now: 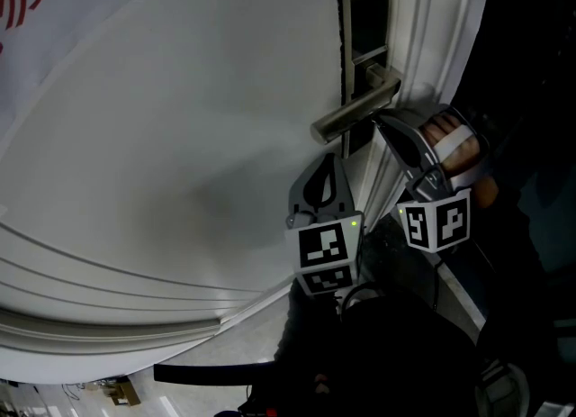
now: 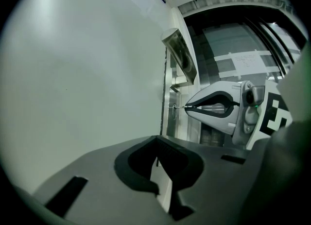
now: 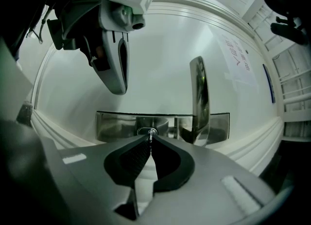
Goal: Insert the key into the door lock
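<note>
A silver lock plate (image 1: 364, 19) with a lever handle (image 1: 355, 111) sits on the white door (image 1: 180, 136). My right gripper (image 1: 382, 121) reaches in under the handle. It is shut on a small metal key (image 3: 150, 133), whose tip is at the round keyhole (image 3: 147, 131) in the plate (image 3: 116, 124). In the left gripper view the key (image 2: 179, 107) touches the plate's edge. My left gripper (image 1: 329, 161) hangs just left of the right one, close to the door below the handle. Its jaws are shut with nothing in them (image 2: 156, 141).
The door frame (image 1: 441, 37) runs along the right of the lock. A person's hand (image 1: 450, 140) holds the right gripper. Curved mouldings (image 1: 108, 289) line the door's lower edge. Beyond the frame it is dark.
</note>
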A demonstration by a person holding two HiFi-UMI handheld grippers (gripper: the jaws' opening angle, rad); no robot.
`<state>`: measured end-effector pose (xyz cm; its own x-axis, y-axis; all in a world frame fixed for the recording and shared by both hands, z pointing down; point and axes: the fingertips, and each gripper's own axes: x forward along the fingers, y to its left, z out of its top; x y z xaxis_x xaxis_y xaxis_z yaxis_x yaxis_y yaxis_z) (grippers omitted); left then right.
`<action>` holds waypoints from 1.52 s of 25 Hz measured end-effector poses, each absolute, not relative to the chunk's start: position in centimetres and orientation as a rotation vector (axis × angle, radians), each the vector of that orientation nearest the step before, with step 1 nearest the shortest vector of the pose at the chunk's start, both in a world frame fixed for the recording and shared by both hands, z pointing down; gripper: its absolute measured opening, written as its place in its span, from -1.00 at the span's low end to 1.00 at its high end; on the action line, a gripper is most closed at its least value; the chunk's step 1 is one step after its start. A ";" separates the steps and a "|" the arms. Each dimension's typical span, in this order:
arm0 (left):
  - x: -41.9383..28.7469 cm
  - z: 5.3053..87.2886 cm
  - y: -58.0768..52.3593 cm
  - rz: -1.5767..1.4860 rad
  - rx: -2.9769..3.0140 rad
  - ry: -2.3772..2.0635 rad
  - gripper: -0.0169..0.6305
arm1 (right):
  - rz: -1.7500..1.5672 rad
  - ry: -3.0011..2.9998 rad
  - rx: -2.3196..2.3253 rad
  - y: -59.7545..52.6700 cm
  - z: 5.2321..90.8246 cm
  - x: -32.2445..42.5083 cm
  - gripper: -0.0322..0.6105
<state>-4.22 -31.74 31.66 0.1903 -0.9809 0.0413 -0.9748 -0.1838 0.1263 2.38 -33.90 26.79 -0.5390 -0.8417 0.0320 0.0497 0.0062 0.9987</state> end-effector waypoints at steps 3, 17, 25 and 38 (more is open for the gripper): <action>-4.2 31.7 -31.7 -0.073 2.326 -1.921 -0.94 | -1.618 -1.586 0.833 -33.9 26.8 2.4 -0.86; -4.4 31.6 -31.5 -0.073 2.332 -1.920 -0.94 | -1.614 -1.581 0.837 -34.0 26.8 2.4 -0.86; -4.3 31.5 -31.7 -0.070 2.338 -1.915 -0.94 | -1.611 -1.582 0.839 -34.0 26.8 2.5 -0.86; -4.2 31.0 -31.8 -0.098 2.354 -1.913 -0.94 | -1.620 -1.584 0.841 -34.0 26.9 2.4 -0.86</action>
